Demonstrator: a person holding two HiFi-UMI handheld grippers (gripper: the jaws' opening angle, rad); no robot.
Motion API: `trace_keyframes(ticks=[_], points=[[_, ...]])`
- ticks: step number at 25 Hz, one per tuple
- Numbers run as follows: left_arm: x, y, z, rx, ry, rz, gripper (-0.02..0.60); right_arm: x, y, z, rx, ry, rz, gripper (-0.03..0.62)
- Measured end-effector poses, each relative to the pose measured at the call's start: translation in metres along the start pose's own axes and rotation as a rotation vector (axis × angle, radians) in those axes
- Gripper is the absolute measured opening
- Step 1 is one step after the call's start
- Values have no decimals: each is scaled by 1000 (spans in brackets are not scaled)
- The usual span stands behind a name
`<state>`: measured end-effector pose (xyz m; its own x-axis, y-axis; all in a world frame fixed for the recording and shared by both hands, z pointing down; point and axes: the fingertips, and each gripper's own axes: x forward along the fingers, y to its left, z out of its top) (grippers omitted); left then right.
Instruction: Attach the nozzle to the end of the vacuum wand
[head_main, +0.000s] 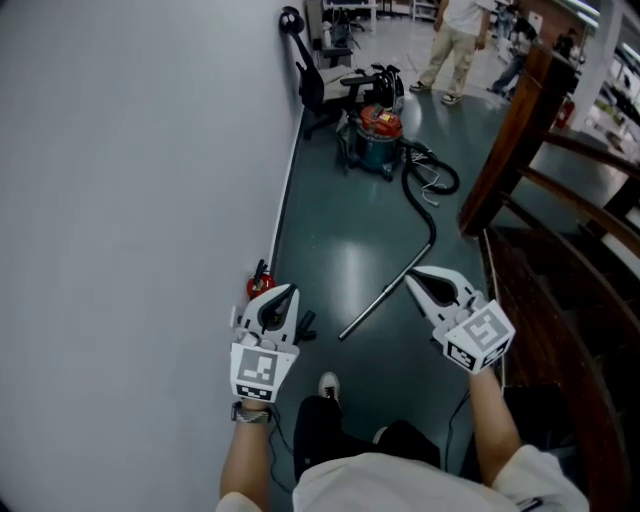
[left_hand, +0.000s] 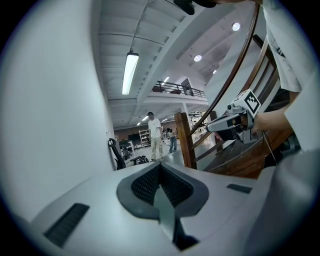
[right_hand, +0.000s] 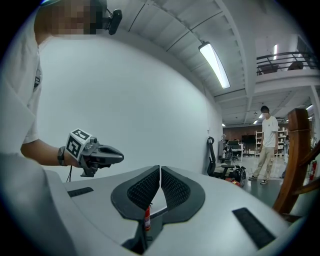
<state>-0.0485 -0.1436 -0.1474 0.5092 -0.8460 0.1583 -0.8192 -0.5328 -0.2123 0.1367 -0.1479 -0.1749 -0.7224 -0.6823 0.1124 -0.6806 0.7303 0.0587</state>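
Note:
A metal vacuum wand lies slanted on the dark floor, joined to a black hose that runs to a red and teal vacuum cleaner. A small black piece, possibly the nozzle, lies by the wand's near end. My left gripper hangs above the floor by the wall, shut and holding nothing. My right gripper is shut too, empty, above the wand's middle. In the left gripper view the jaws meet; in the right gripper view the jaws meet as well.
A white wall runs along the left. A red fire extinguisher stands at its foot. A wooden stair rail and steps rise on the right. An office chair sits behind the vacuum. People stand far back.

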Motion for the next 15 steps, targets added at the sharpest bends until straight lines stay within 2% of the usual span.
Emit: trace_keyframes(ticks=[15], points=[[41, -6, -91, 14, 3, 15, -3, 32, -18, -96, -73, 23, 24, 31]])
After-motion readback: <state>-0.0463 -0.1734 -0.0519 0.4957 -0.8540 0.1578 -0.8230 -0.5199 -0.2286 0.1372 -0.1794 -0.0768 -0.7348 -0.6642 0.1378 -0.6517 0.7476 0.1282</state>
